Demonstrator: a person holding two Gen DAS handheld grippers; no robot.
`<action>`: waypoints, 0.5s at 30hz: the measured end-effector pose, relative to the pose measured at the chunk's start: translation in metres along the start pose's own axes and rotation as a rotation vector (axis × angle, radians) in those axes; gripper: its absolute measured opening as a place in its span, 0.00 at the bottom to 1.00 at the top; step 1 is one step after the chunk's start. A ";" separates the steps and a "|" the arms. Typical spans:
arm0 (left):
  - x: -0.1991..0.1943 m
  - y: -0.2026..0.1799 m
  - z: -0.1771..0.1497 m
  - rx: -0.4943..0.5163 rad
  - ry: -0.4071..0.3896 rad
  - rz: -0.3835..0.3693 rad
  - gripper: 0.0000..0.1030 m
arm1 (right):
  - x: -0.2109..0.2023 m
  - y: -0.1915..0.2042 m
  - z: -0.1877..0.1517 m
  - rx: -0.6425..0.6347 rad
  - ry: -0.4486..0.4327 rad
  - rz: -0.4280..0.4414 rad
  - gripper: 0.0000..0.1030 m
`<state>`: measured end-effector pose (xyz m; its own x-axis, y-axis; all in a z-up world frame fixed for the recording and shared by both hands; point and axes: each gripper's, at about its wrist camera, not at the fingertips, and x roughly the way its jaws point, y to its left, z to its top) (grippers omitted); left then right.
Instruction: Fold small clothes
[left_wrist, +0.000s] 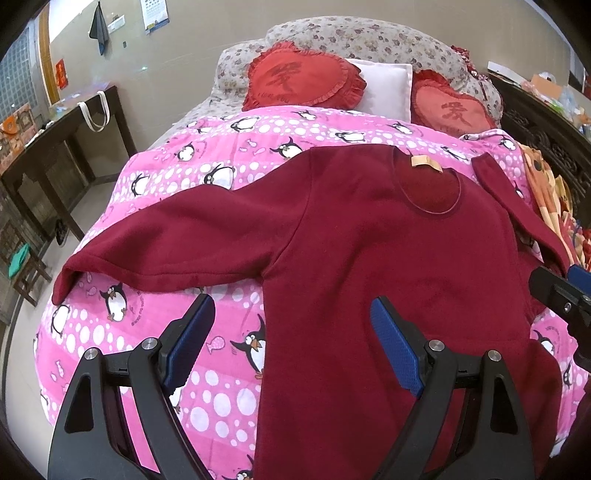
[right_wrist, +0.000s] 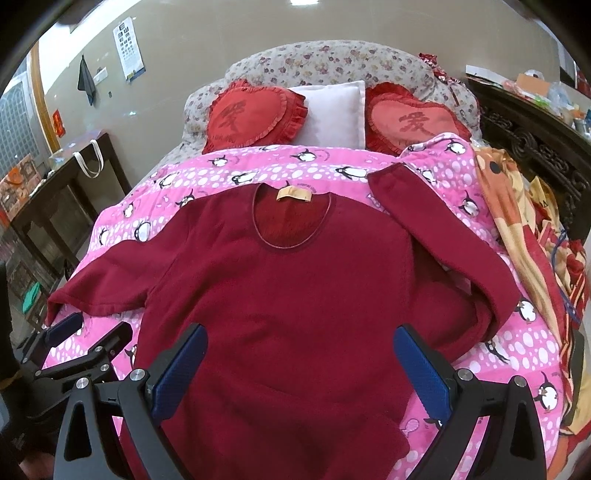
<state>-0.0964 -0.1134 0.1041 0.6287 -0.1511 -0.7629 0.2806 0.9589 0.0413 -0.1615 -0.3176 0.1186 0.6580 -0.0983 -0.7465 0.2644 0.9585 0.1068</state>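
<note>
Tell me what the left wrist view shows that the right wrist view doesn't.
Only the left wrist view shows the left claw from behind, open, over the edge of the maroon shirt; the right claw is barely visible at the frame edge. Only the right wrist view shows the right sleeve whole, angled up from its shoulder toward the pillows, and the right claw open over the shirt's body. Both share the shirt lying flat on the penguin quilt, its tan neck label, and two red heart cushions.
</note>
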 end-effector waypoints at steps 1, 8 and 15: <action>0.001 0.000 0.000 -0.002 0.001 0.000 0.84 | 0.001 0.000 0.000 -0.001 0.002 0.001 0.97; 0.010 0.005 -0.001 -0.020 0.019 0.001 0.84 | 0.012 0.009 0.000 -0.033 0.020 0.000 0.97; 0.020 0.008 -0.001 -0.031 0.037 0.005 0.84 | 0.026 0.019 -0.001 -0.050 0.043 0.009 0.97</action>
<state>-0.0823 -0.1080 0.0888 0.6031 -0.1375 -0.7858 0.2546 0.9667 0.0263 -0.1399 -0.3018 0.1003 0.6293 -0.0789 -0.7731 0.2219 0.9717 0.0815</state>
